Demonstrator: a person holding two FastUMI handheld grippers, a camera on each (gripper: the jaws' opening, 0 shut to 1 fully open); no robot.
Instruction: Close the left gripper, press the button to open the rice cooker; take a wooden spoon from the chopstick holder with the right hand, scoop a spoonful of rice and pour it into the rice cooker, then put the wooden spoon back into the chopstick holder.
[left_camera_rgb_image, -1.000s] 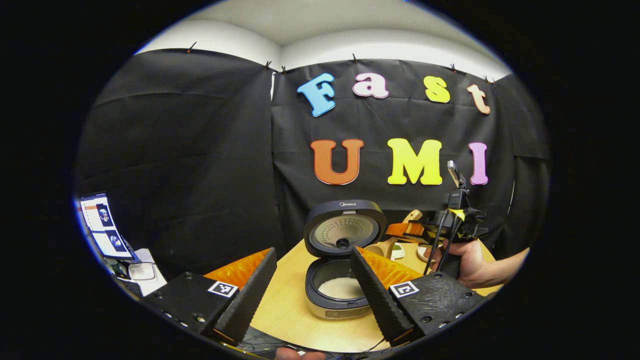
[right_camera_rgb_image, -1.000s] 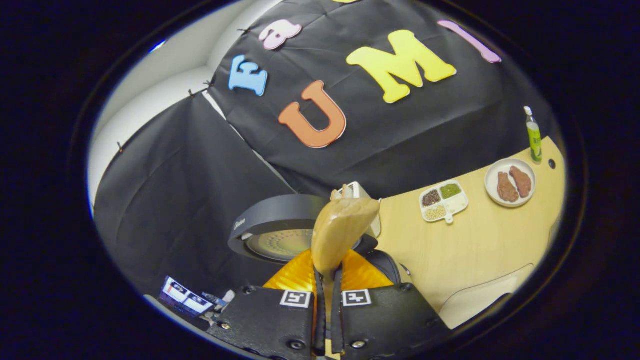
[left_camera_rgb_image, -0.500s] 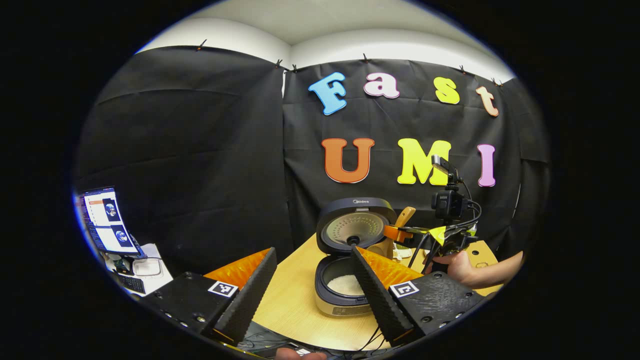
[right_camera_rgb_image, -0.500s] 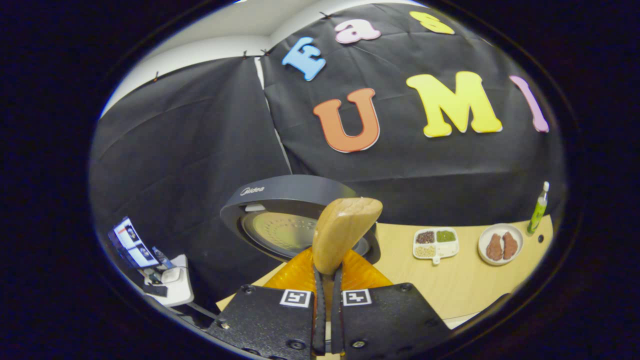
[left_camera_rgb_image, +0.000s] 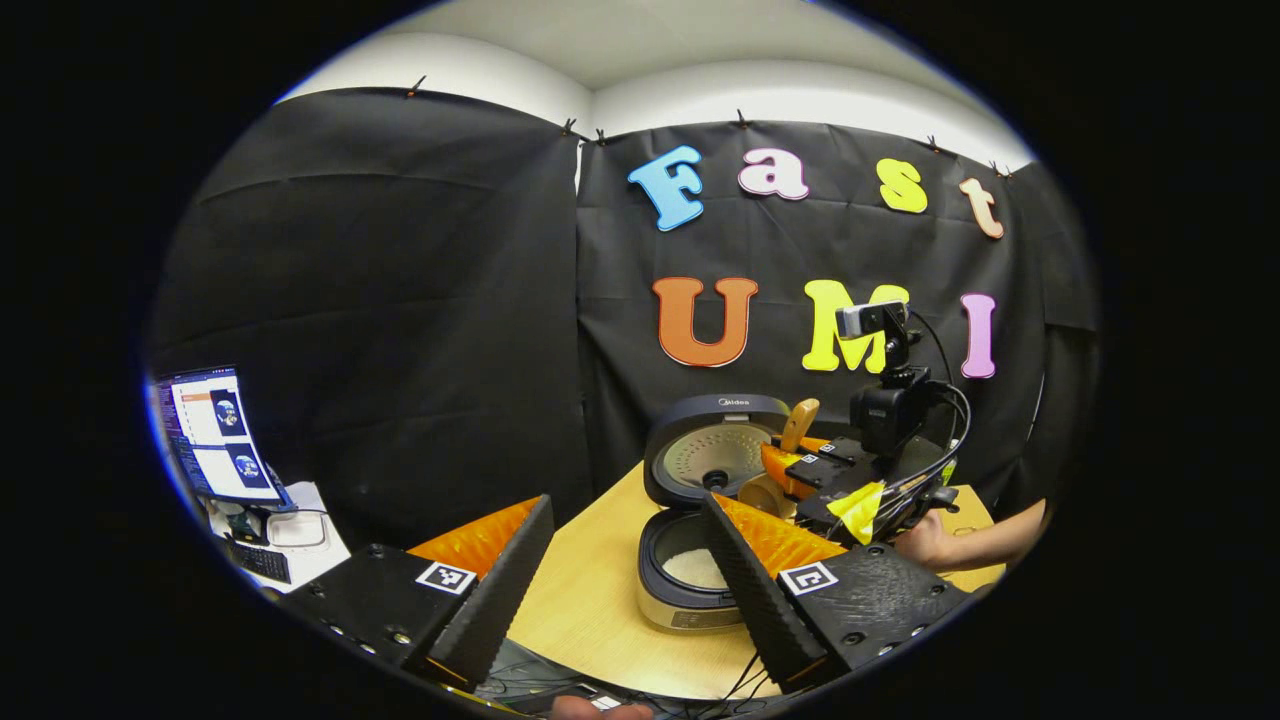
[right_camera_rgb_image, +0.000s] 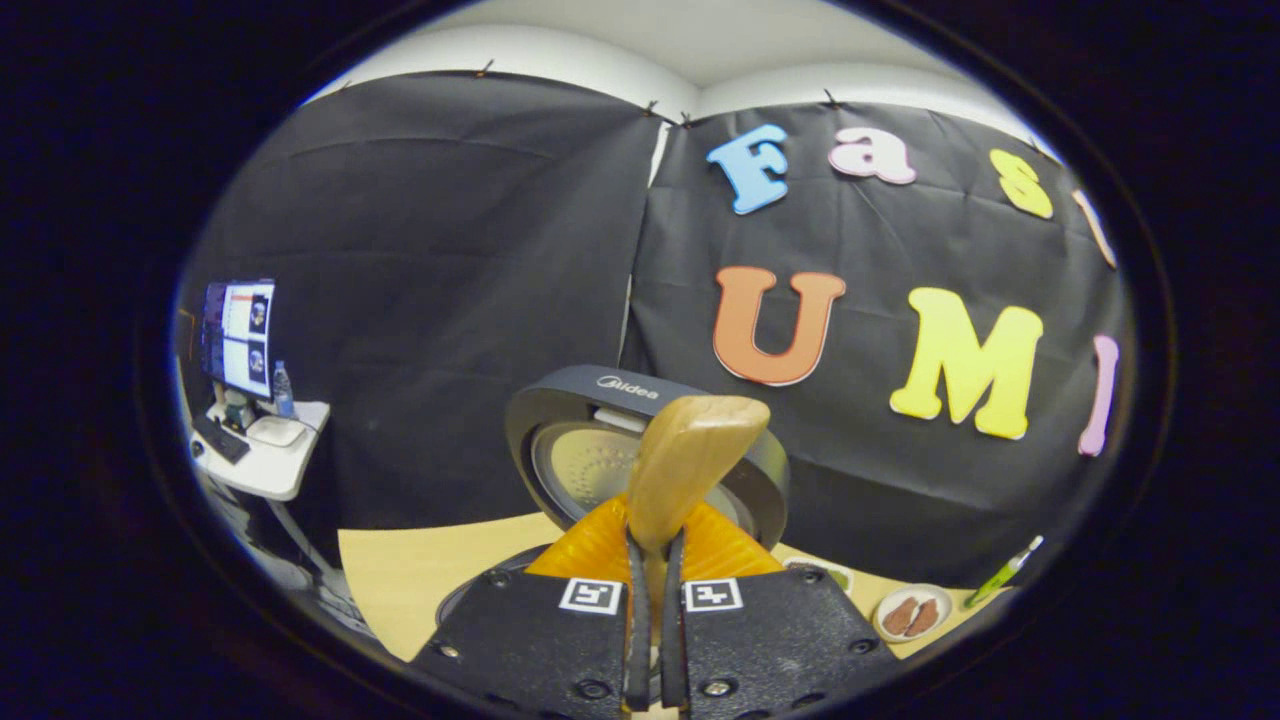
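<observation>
The rice cooker (left_camera_rgb_image: 690, 570) stands open on the wooden table (left_camera_rgb_image: 580, 610), lid (left_camera_rgb_image: 715, 450) upright, white rice in its pot. My left gripper (left_camera_rgb_image: 625, 500) hovers open in front of it, holding nothing. To the right of the lid, my right gripper (left_camera_rgb_image: 815, 470) is held by a hand (left_camera_rgb_image: 925, 540) and is shut on the wooden spoon (left_camera_rgb_image: 798, 422). The spoon's bowl hangs by the pot's right rim, partly behind my left finger. In the right gripper view the right gripper (right_camera_rgb_image: 650, 545) clamps the spoon (right_camera_rgb_image: 690, 460), which rises in front of the lid (right_camera_rgb_image: 560, 440).
A plate of meat (right_camera_rgb_image: 910, 615), a green bottle (right_camera_rgb_image: 1005, 578) and a divided dish (right_camera_rgb_image: 825, 572) sit at the table's right. A monitor (left_camera_rgb_image: 210, 435) stands on a small side table (right_camera_rgb_image: 265, 455) at the left. Cables (left_camera_rgb_image: 740, 690) lie near the front edge.
The right gripper has swung left with the spoon and tilted, coming closer to the cooker's lid. My left gripper stays open and has drifted slightly left.
</observation>
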